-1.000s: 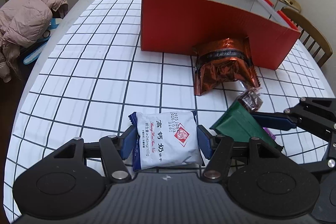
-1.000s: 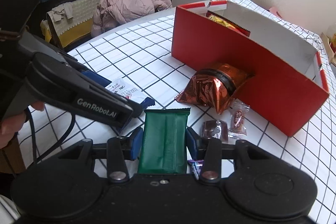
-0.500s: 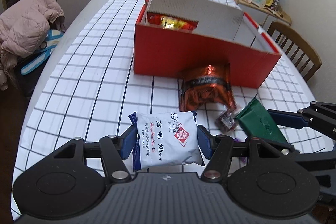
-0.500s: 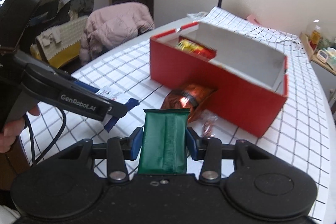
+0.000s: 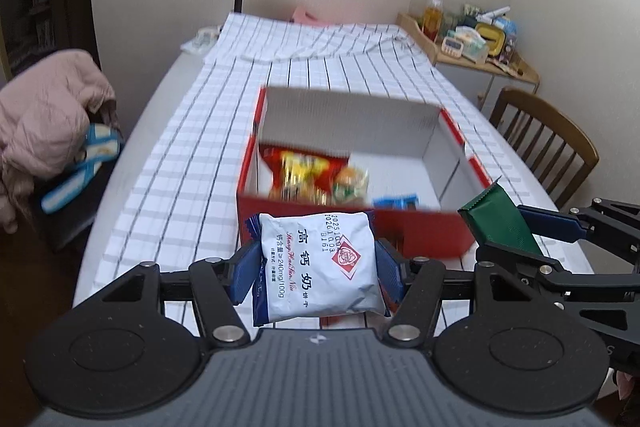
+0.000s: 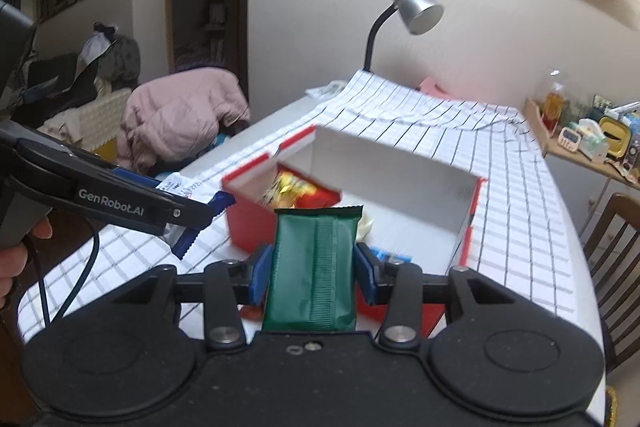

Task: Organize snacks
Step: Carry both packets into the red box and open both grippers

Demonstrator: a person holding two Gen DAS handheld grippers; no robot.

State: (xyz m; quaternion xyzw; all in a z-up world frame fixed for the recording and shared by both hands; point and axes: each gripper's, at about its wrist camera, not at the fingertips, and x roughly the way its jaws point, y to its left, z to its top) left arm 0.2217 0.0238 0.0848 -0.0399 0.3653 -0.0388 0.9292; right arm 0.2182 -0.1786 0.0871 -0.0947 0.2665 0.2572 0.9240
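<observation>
While both packets hang above the bench (image 5: 168, 131), the step in hand looks like carrying them to the red box (image 5: 424, 231). Left gripper (image 5: 316, 273) pinches the white biscuit packet (image 5: 320, 263); right gripper (image 6: 314, 273) pinches the green packet (image 6: 312, 267). Next, each likely needs to clear the near wall and be released over the bare floor, beside the snacks (image 5: 316, 175) at the left end. Nothing blocks the way.

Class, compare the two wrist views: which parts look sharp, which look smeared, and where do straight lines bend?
Left wrist view: the white packet in the left tool is sharp, while the red box and its snacks are smeared; the tablecloth grid bows outward. Right wrist view: the green packet in the right tool is crisp, the box blurred, and the frame corners go dark.
</observation>
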